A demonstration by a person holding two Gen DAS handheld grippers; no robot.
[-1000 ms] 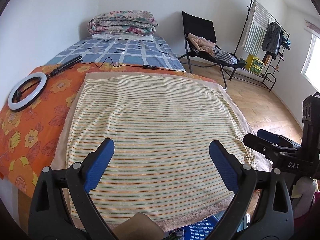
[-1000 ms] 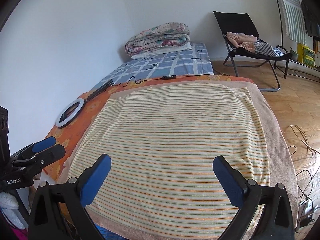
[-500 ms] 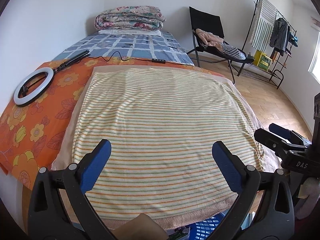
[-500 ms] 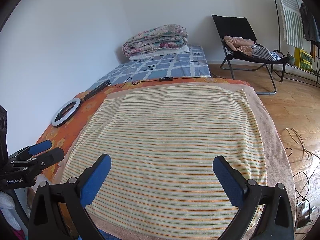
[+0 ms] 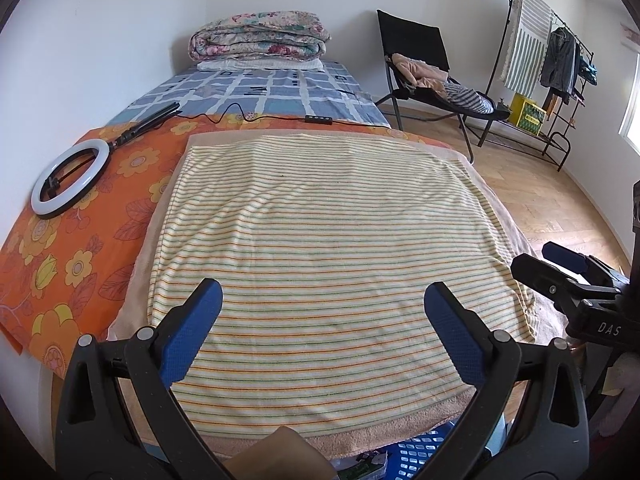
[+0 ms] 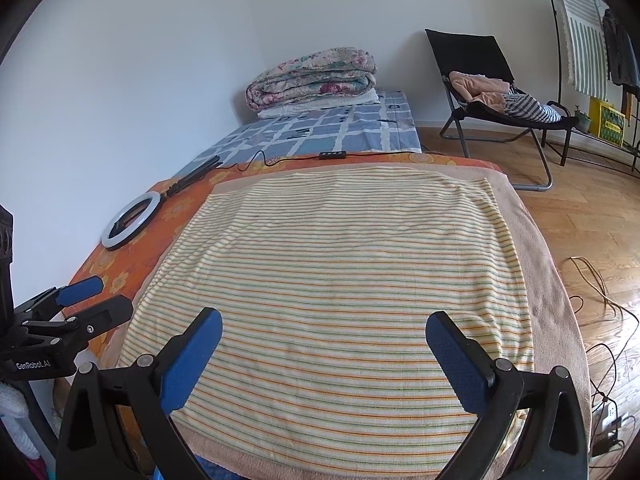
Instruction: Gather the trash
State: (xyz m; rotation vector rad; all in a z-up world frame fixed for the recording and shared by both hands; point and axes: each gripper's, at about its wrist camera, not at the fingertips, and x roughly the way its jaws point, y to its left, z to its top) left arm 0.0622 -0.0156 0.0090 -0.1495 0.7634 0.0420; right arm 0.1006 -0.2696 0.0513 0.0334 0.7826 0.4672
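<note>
My left gripper (image 5: 320, 300) is open and empty above the near end of a striped towel (image 5: 328, 232) spread on the bed. My right gripper (image 6: 324, 332) is open and empty over the same towel (image 6: 340, 272). Each gripper shows in the other's view: the right one (image 5: 560, 268) at the right edge, the left one (image 6: 80, 300) at the left edge. A blue slotted basket (image 5: 420, 456) peeks out below the towel's near edge, with a brown cardboard piece (image 5: 280, 456) beside it. No loose trash shows on the towel.
A ring light (image 5: 70, 176) with its cable lies on the orange floral sheet (image 5: 80, 248). A folded quilt (image 5: 260, 40) sits at the bed's far end. A black chair (image 5: 432, 76) with clothes, a clothes rack (image 5: 548, 60) and floor cables (image 6: 600, 320) are to the right.
Both grippers have tilted and shifted slightly, so the bed sits a little lower and more centred in view. Both stay open and empty.
</note>
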